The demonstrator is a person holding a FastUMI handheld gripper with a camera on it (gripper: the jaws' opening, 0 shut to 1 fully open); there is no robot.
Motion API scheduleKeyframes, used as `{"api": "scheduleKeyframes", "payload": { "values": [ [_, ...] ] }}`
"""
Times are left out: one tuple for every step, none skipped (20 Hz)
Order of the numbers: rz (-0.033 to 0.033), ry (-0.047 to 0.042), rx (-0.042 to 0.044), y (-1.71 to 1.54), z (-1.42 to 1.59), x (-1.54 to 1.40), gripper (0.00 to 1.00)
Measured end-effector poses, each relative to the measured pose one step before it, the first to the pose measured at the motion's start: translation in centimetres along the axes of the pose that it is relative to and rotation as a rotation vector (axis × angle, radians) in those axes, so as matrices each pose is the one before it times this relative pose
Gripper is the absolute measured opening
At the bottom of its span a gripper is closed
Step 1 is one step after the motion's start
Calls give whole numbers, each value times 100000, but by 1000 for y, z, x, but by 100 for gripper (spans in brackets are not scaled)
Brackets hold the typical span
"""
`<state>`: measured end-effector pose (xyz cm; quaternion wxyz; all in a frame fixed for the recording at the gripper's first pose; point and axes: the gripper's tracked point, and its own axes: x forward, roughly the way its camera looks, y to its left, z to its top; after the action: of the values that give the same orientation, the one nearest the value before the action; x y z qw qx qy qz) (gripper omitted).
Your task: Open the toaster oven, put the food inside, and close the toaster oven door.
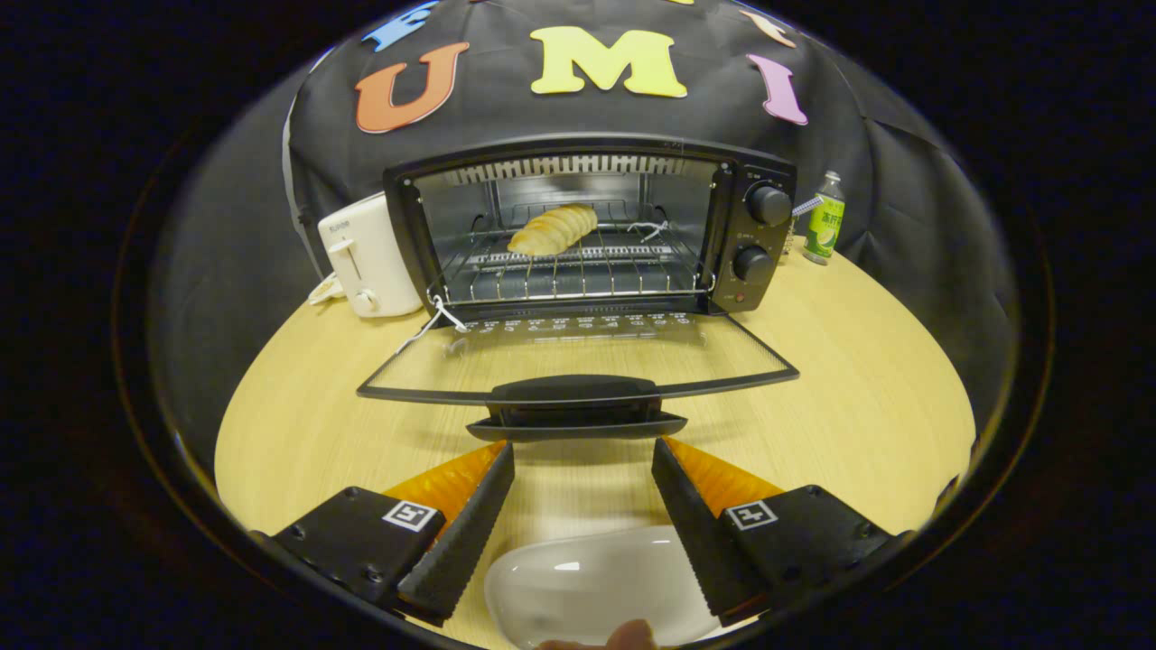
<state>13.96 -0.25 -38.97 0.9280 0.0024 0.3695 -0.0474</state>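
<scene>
Your gripper [582,451] is held low and level over the near edge of the tabletop, aimed straight at the oven, its two ridged, wedge-shaped fingers [470,524] spread wide with nothing between them. Each finger carries a small square marker on its flat block. Under and between the fingers lies a smooth, glossy white oval dish [587,587], bare, and a fingertip [632,636] of your hand shows at its near rim.

Just ahead of the fingertips, without touching them, is the black curved handle [573,406] of the toaster oven door [578,357], a clear glass pane in a thin black frame, dropped fully open and lying flat above the pale wood-grain round tabletop [858,397]. Beyond it stands the black boxy toaster oven [754,298], two round knobs [768,205] on its right panel. Inside, a pale golden, ridged bread roll [553,229] lies on the wire rack [578,275], toward the back left.

A white plastic pop-up toaster [361,257] stands touching the oven's left side, and a small green-labelled bottle [824,221] stands near the far right edge of the tabletop.
</scene>
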Motion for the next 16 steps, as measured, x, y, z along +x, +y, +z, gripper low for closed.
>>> {"api": "scheduleKeyframes", "payload": {
  "values": [
    [127, -2003, 165, 98, 521, -426, 100],
    [279, -2837, 296, 78, 743, -431, 100],
    [371, -3267, 368, 73, 1029, -327, 100],
    [384, -3548, 349, 1, 1273, -63, 100],
    [162, -4588, -193, 175, 1547, -163, 100],
    [-98, -3657, -557, 45, 1107, 166, 100],
    [-352, -2514, -173, 77, 1037, 144, 100],
    [-70, -2045, -445, 126, 935, 279, 100],
    [238, -2248, -108, 119, 1059, 289, 100],
    [550, -2105, 381, 108, 1115, 683, 100],
    [948, -1985, 578, 122, 1064, 646, 100],
    [1939, 30, 1366, 346, 350, 611, 100],
    [551, 1040, 1672, -23, 175, 374, 100],
    [-185, -611, 1094, -141, 631, -24, 100],
    [114, -1650, 93, -17, 740, -277, 100],
    [-220, -2499, -463, -21, 977, -397, 100]
  ]
}}
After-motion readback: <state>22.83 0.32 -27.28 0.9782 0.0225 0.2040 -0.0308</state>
